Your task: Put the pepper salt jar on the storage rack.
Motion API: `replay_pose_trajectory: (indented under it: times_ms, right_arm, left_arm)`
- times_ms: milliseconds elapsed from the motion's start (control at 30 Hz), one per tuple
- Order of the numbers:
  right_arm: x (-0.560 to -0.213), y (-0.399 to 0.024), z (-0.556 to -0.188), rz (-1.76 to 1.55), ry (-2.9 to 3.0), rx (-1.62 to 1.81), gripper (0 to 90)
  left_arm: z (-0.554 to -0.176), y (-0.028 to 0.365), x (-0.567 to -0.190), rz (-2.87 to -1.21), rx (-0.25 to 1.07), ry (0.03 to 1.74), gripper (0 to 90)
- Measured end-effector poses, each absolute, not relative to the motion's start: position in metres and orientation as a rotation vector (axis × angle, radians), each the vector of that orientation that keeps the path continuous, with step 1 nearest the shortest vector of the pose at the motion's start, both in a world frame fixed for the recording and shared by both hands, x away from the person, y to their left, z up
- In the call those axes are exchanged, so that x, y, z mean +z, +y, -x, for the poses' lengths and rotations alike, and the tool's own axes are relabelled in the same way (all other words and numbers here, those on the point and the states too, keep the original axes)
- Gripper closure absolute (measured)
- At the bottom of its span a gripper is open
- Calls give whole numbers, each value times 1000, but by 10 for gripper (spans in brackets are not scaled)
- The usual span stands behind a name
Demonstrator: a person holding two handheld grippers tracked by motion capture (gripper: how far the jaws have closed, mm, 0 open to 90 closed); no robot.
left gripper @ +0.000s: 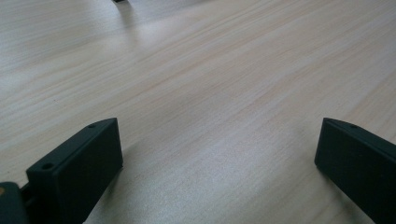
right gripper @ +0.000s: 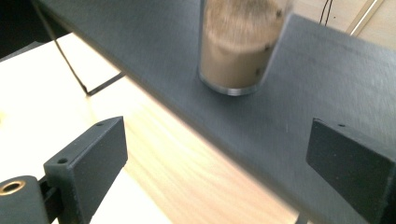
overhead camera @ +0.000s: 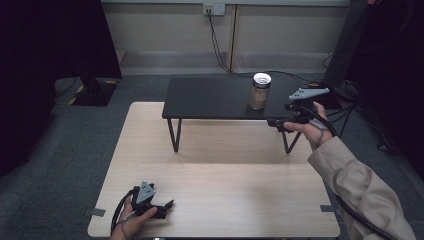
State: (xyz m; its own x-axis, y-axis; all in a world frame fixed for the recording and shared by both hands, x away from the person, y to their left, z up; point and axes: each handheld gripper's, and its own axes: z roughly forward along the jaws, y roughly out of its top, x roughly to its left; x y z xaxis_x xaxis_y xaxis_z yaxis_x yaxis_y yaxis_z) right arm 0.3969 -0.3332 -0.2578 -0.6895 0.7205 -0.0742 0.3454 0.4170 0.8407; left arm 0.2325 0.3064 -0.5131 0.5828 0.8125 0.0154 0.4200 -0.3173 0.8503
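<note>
Both tools gape wide, holding nothing: the left tool (left gripper: 217, 154) low over the counter (left gripper: 196, 79), the right tool (right gripper: 217, 158) facing the jar (right gripper: 238, 46).

My right gripper (overhead camera: 280, 123) hovers at the black shelf's (overhead camera: 210, 97) near right edge, beside a white-lidded jar (overhead camera: 260, 91); my left gripper (overhead camera: 165, 206) rests near-left on the wooden table (overhead camera: 220, 185).

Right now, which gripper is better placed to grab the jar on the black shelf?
Right. The right gripper is open at the black shelf edge, its jaws facing the jar. The left gripper rests open, low on the wooden table, far from it.
</note>
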Motion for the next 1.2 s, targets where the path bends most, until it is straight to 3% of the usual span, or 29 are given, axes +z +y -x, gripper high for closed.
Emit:
replay_pose_trajectory:
  times_ms: [533, 1133, 1167, 1200]
  right_arm:
    - [-335, -381, -314, -925, 2276, 1182, 48]
    - [-345, -385, -307, -938, 2273, 1179, 48]
    - [-351, -388, -304, -947, 2283, 1177, 58]
    - [-381, -399, -283, -957, 2278, 1165, 58]
  left_arm:
    - [-233, 307, -513, -1949, 574, 982, 0]
    - [-233, 307, -512, -1954, 575, 979, 0]
    - [-233, 307, -513, -1953, 575, 979, 0]
    - [-231, 305, -513, -1947, 577, 993, 0]
